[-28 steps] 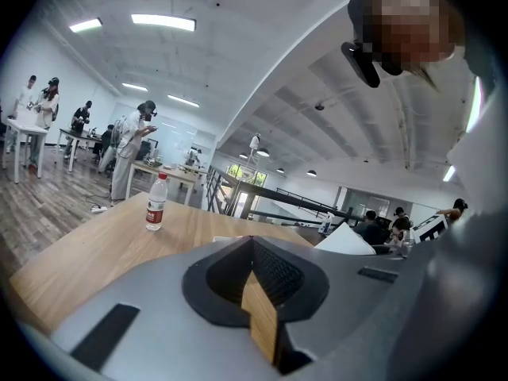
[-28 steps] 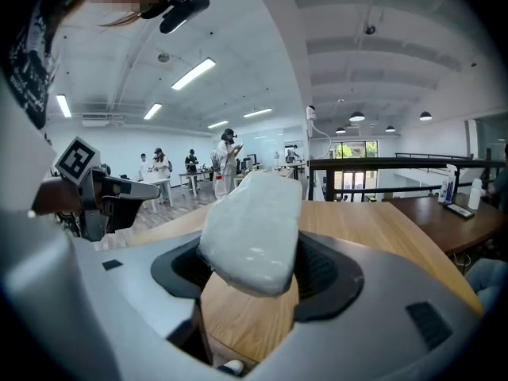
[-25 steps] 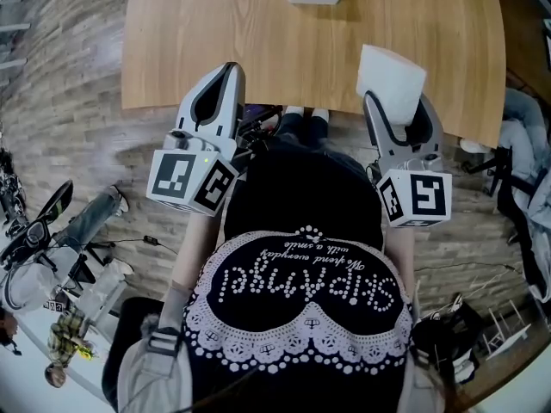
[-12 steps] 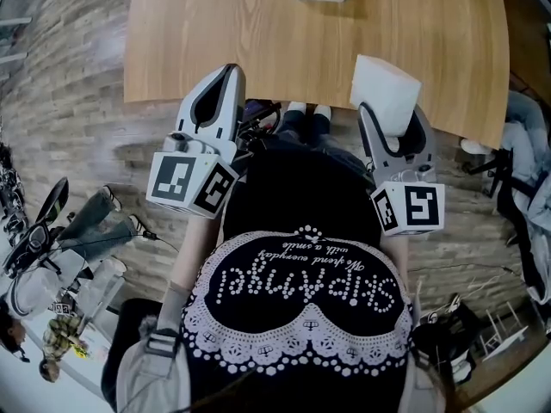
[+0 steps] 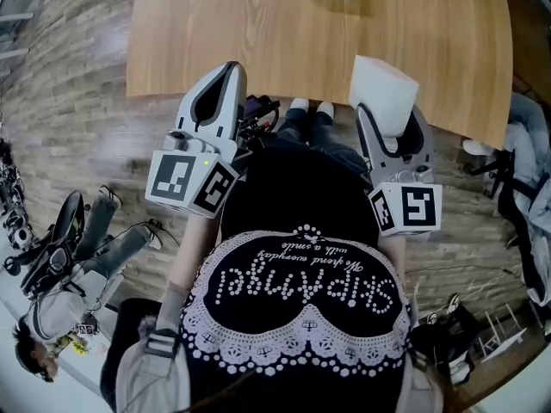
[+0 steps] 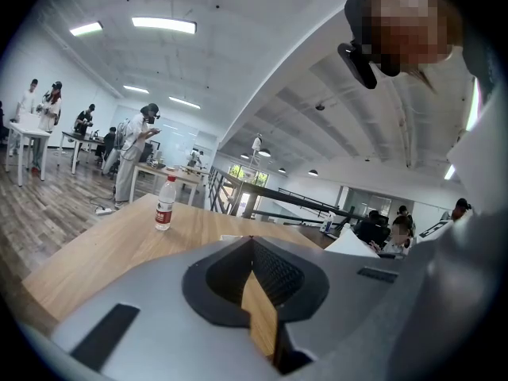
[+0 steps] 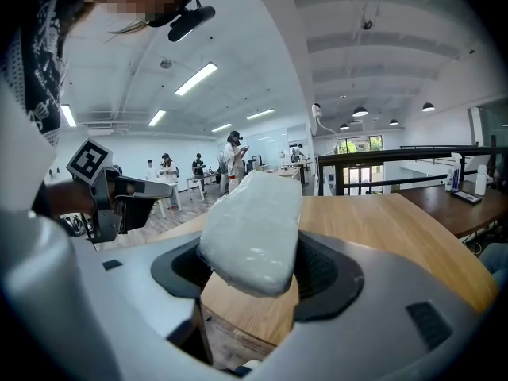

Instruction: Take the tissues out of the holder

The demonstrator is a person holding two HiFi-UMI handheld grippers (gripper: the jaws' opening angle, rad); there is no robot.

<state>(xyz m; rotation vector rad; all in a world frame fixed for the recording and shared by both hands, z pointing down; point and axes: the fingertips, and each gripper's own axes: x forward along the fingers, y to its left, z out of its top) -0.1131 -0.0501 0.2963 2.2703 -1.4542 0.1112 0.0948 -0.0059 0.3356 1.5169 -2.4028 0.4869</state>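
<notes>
Your black top (image 5: 301, 291) with its white lace trim fills the lower middle of the head view, and the pale wooden tabletop (image 5: 258, 33) lies ahead of you over a wood-plank floor (image 5: 77, 144), with a grey garment (image 5: 527, 153) off its right end and a person (image 5: 65, 269) low at the left edge. In the left gripper view an upright clear bottle (image 6: 164, 205) with a red label stands on the tabletop, and behind it people (image 6: 131, 153) stand at other tables under long ceiling lights (image 6: 163, 25). In the right gripper view a dark railing (image 7: 397, 165) runs beyond the tabletop.
</notes>
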